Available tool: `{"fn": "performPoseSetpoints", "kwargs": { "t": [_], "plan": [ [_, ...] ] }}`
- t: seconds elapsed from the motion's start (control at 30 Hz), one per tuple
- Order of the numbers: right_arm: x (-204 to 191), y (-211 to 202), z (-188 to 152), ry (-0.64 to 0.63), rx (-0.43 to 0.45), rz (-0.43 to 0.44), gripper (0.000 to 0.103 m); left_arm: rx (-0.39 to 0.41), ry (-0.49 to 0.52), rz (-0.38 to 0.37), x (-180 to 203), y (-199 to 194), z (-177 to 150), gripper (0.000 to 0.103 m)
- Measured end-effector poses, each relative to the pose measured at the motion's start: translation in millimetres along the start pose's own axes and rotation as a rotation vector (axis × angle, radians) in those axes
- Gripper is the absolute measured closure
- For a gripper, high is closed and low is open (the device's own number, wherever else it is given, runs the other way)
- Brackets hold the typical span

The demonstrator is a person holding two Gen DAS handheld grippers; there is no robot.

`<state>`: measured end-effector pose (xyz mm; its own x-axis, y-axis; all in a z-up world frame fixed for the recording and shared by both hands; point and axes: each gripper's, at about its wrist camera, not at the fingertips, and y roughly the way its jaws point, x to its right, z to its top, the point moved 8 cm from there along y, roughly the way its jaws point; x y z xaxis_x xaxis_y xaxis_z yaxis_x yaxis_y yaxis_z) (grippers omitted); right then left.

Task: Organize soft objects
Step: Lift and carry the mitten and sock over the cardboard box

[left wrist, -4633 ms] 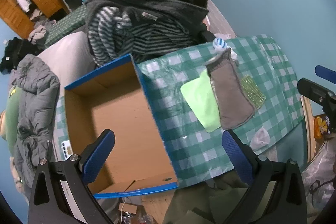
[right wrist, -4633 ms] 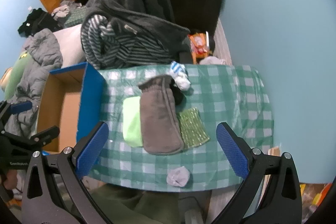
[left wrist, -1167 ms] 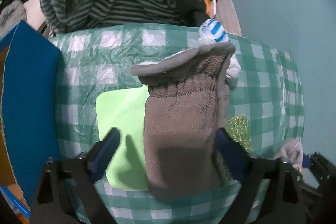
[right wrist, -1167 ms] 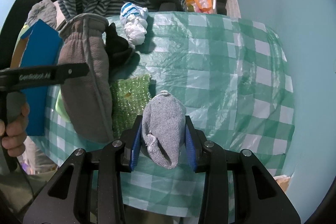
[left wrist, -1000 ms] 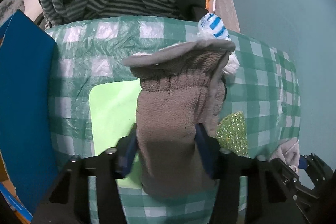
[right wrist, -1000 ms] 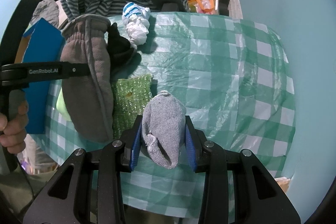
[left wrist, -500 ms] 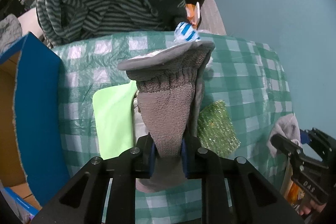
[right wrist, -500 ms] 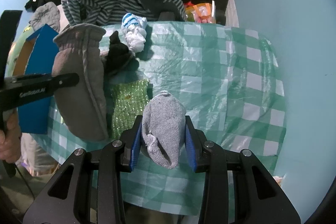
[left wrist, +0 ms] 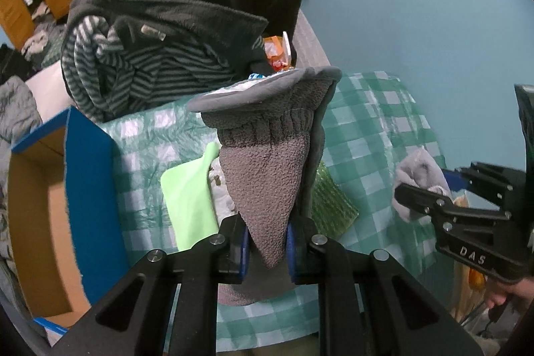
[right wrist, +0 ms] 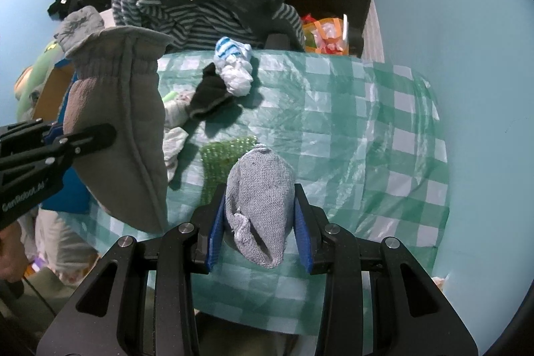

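The left gripper (left wrist: 267, 242) has its jaws clamped narrow on the tapered end of a brown-grey fleece mitten (left wrist: 267, 169), cuff flaring at 12 o'clock and lifted clear of the green-and-white checked tabletop (left wrist: 377, 135). In the right wrist view the same mitten (right wrist: 116, 129) hangs at 9 o'clock w/ the left gripper (right wrist: 66, 135) pinching it from the side.

The right gripper (right wrist: 258, 222) has its jaws closed on a light grey knitted sock bundle (right wrist: 260, 189), held above the tabletop (right wrist: 367, 135); from the left wrist view that bundle (left wrist: 420, 179) sits at 3 o'clock in the right gripper (left wrist: 434, 199).

On the tabletop, approx. under the mitten: a flat lime-green cloth (left wrist: 187, 199) at 9 o'clock of it, a sparkly green scrub pad (left wrist: 330, 202) at 3 o'clock. The pad (right wrist: 223, 152) lies just beyond the sock bundle in the right wrist view. Farther back, a black sock (right wrist: 210, 95) and a white sock ball w/ blue stripes (right wrist: 233, 65) touch each other near the far edge, and small pale socks (right wrist: 173, 129) lie beside the mitten.

An open blue cardboard box (left wrist: 90, 182) stands against the tabletop's left edge, at 9 o'clock. Behind, a chair piled w/ a dark fleece and striped sweater (left wrist: 160, 42).
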<state>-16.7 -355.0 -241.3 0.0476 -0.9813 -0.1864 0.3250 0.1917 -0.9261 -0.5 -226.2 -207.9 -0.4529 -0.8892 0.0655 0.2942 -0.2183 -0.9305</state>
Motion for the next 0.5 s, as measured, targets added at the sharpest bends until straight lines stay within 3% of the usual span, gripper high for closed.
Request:
{"fn": "performPoseSetpoints", "kwargs": {
  "t": [0.5],
  "plan": [
    [-48, -40, 23, -0.026, 0.062, 0.021, 0.067, 0.099, 0.044, 0.046, -26, -60, -7, 0.087]
  ]
}}
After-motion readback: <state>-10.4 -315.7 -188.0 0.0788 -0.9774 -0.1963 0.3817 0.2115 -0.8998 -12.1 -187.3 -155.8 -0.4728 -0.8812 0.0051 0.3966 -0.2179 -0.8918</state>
